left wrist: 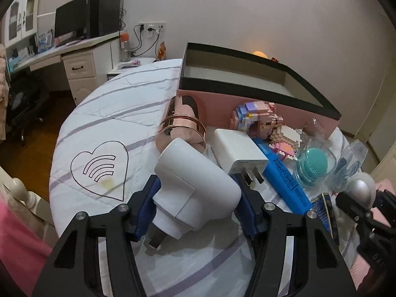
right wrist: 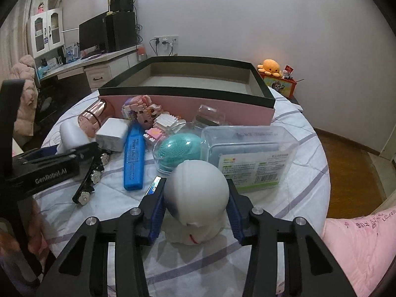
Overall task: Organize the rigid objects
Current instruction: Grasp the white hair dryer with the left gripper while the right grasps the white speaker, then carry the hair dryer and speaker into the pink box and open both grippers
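Blue packet (left wrist: pixel 324 210) half-hidden behind hand-held gripper (left wrist: pixel 356 204)

Both handheld grippers reach forward low over the table. The left gripper (left wrist: pixel 198 195) has its blue-padded fingers (left wrist: pixel 146 205) pressed against either side of a white plug adapter (left wrist: pixel 195 190). The right gripper (right wrist: pixel 196 205) clamps a pale round-headed figure (right wrist: pixel 195 190) between its blue pads (right wrist: pixel 157 212), just right of the left gripper.

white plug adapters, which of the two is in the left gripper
The rounded white adapter, clamped between the left gripper fingers. The squarer white charger lies free behind it on the bedspread, prongs toward the camera, against the blue highlighter.
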Motion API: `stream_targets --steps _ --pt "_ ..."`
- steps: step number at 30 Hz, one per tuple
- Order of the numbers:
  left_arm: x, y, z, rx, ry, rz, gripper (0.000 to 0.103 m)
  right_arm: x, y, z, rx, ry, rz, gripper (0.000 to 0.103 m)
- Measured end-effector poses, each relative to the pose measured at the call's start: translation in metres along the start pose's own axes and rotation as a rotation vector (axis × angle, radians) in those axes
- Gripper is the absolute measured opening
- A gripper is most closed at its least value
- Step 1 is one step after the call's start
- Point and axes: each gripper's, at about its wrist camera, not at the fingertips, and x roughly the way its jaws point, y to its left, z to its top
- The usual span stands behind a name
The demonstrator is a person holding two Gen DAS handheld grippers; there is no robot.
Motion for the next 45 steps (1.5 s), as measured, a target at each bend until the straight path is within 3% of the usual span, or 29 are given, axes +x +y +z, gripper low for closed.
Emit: stream_targets --steps 12,21,26,32,40,45 --pt "-0.019 -0.010 0.002 0.027 -0.046 0.061 0.060 -0.014 -0.020 0.002 0.098 -0.015 0.017 0.046" --pt "-0.061 -0.022 0.011 0.051 -0.138 0.051 0.060 -0.054 -0.021 0.016 0.089 -0.118 -0.012 0.046" --pt "-0.096 -0.032 0.020 0.056 -0.225 0.078 0.060 -0.087 -0.025 0.027 0.091 -0.216 -0.035 0.046" --pt "-0.135 -0.044 0.028 0.097 -0.336 0.059 0.060 -0.127 -0.026 0.040 0.088 -0.339 -0.076 0.046" --pt "-0.160 -0.053 0.032 0.127 -0.421 0.058 0.060 -0.146 -0.023 0.048 0.064 -0.417 -0.078 0.046" --pt "-0.159 -0.057 0.037 0.142 -0.424 0.056 0.060 -0.143 -0.024 0.053 0.065 -0.420 -0.074 0.046"
